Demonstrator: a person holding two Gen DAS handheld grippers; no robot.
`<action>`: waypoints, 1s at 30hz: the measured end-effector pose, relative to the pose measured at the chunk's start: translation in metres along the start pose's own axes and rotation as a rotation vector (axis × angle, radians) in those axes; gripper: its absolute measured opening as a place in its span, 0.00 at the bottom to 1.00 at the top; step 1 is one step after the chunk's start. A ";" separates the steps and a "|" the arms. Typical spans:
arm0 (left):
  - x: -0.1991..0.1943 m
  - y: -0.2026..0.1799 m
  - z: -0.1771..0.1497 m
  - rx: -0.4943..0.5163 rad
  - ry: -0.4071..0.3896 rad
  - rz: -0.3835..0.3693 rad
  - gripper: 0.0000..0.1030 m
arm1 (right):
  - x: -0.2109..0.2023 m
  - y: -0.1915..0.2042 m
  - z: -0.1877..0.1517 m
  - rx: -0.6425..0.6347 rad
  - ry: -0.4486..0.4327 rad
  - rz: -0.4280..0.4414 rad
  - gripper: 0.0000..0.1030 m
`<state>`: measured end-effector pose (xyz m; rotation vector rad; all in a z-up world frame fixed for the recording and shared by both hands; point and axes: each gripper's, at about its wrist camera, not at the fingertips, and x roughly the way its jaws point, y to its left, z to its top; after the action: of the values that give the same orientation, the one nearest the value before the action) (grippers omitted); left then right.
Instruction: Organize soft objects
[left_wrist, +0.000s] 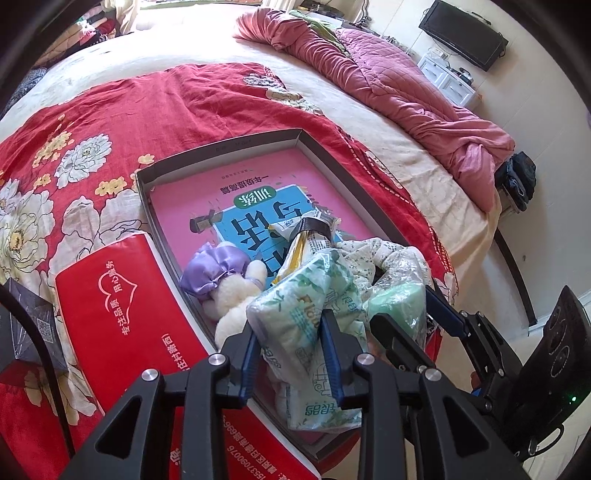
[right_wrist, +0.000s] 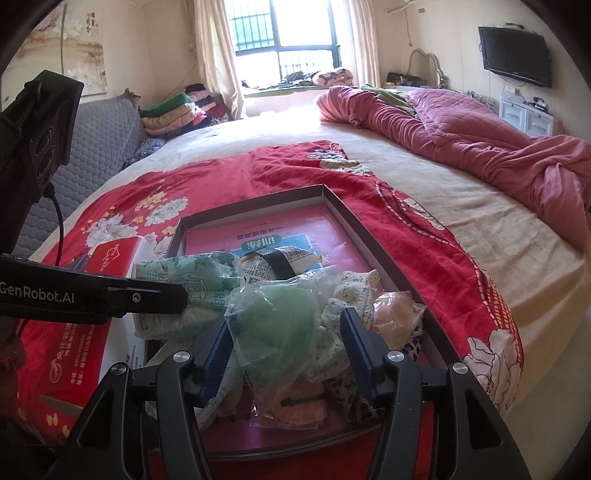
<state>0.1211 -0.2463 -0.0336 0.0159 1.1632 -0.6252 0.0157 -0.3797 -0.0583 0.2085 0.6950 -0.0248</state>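
Observation:
My left gripper (left_wrist: 290, 321) is shut on a green-and-white tissue pack (left_wrist: 303, 354), held over the near end of a shallow grey box (left_wrist: 221, 144) on the bed. In the right wrist view the tissue pack (right_wrist: 177, 280) sits under the left finger. My right gripper (right_wrist: 284, 317) stands open around a green item in a clear plastic bag (right_wrist: 280, 332); the right pad is clear of the bag. The box also holds a pink book (left_wrist: 184, 195), a plush toy in a purple dress (left_wrist: 229, 280), a snack packet (right_wrist: 280, 262), floral cloth (right_wrist: 354, 291) and a peach bagged item (right_wrist: 395, 310).
A red box lid (left_wrist: 122, 306) lies left of the box, with a small black box (left_wrist: 29, 325) beyond it. Everything rests on a red floral blanket (left_wrist: 110, 110). A pink quilt (right_wrist: 480, 140) is bunched at the far right; the bed edge (left_wrist: 491, 229) drops off on the right.

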 end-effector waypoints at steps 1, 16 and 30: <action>0.000 0.000 0.000 -0.002 0.000 -0.002 0.31 | -0.001 0.000 0.000 0.000 -0.003 0.000 0.61; -0.011 -0.003 -0.003 0.017 -0.023 -0.020 0.50 | -0.011 0.004 -0.007 -0.018 0.001 -0.029 0.71; -0.045 -0.007 -0.007 0.049 -0.113 0.012 0.71 | -0.018 0.011 -0.012 -0.050 0.011 -0.034 0.74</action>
<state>0.1007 -0.2294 0.0041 0.0292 1.0378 -0.6357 -0.0048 -0.3668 -0.0539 0.1486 0.7098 -0.0390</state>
